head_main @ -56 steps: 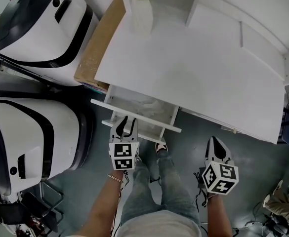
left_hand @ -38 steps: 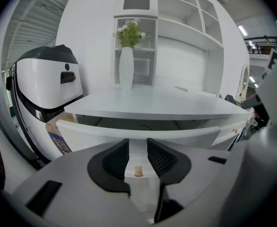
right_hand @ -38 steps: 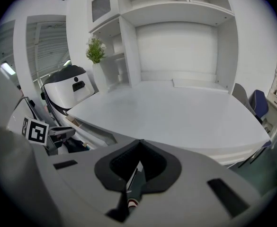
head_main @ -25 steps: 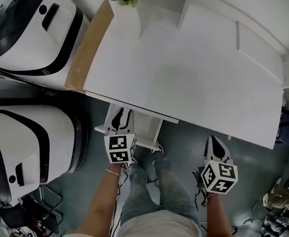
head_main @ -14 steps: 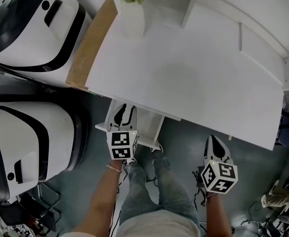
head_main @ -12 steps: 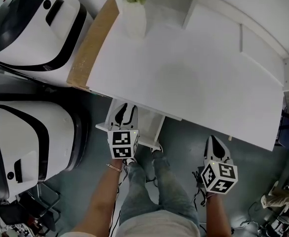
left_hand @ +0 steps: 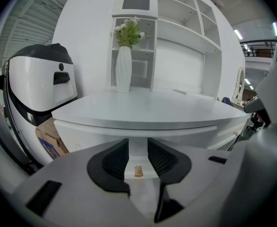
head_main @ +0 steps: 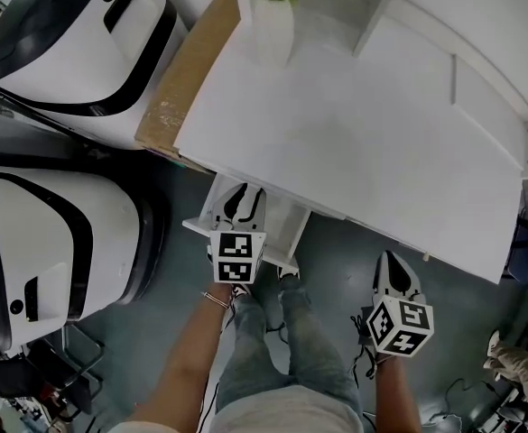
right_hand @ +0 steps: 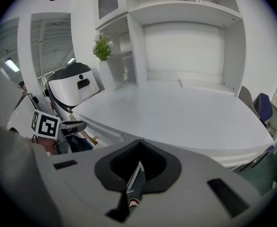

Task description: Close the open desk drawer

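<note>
Left gripper view gives you the clearest read: your left gripper (left_hand: 138, 146) has its jaws a narrow gap apart, and the white front of the drawer (left_hand: 138, 157) fills that gap. A small tan knob (left_hand: 138, 171) sits low between the two dark pads, narrower than the gap, so the pads do not pinch it. Whether the jaw tips press on the drawer front, you cannot tell from this angle. Above the jaws the edge of the desk (left_hand: 143, 119) runs across the view, with a white vase (left_hand: 123, 70) of greenery standing upright at the back of it.

From the head view, the drawer is tucked most of the way under the desk's front edge on your left side, and only a short part juts out over the grey floor (head_main: 336, 269). The left gripper points straight at that part.

Your right gripper (head_main: 393, 262) hangs over the floor, well apart from the drawer and just short of the desk's front edge. Its own view shows the jaws pressed together with nothing between them.

A brown cardboard box (head_main: 184, 75) leans beside the desk's left end, and two large white machines (head_main: 60, 233) with black trim stand to your left.
</note>
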Available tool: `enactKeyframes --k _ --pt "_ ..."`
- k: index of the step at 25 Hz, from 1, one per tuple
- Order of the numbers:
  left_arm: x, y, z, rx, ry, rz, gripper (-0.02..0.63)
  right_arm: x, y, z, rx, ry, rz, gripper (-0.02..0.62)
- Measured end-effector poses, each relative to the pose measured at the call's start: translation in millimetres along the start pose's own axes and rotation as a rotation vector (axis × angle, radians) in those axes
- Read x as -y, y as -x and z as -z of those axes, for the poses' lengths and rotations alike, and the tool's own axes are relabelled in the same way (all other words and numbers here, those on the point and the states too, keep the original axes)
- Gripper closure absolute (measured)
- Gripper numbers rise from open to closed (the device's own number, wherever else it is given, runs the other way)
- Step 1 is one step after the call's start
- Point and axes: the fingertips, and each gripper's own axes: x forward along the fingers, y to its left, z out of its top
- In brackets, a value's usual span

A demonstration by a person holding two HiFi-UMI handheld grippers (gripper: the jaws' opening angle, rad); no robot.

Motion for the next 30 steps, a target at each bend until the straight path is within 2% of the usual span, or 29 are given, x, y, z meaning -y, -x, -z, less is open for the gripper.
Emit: enactKeyframes --k 6,13,21,30 --pt "-1.9 16.9 12.8 0.003 0.01 0.006 0.469 -25.0 -4.7 8.0 -0.018 0.033 -0.042 0.589" --pt "-14.1 49.9 47.8 -0.015 0.027 -0.005 0.469 -55.6 -17.0 25.7 -0.038 0.076 -0.084 0.589" --pt "-32.5 79.4 117.2 -0.054 0.059 -0.011 0.468 -91.1 -37.2 67.4 -0.072 0.103 -0.111 0.589" --pt "-35.3 79.8 198.8 -0.082 0.072 0.022 0.468 -117.2 -78.0 131.9 -0.126 0.132 -0.118 0.589"
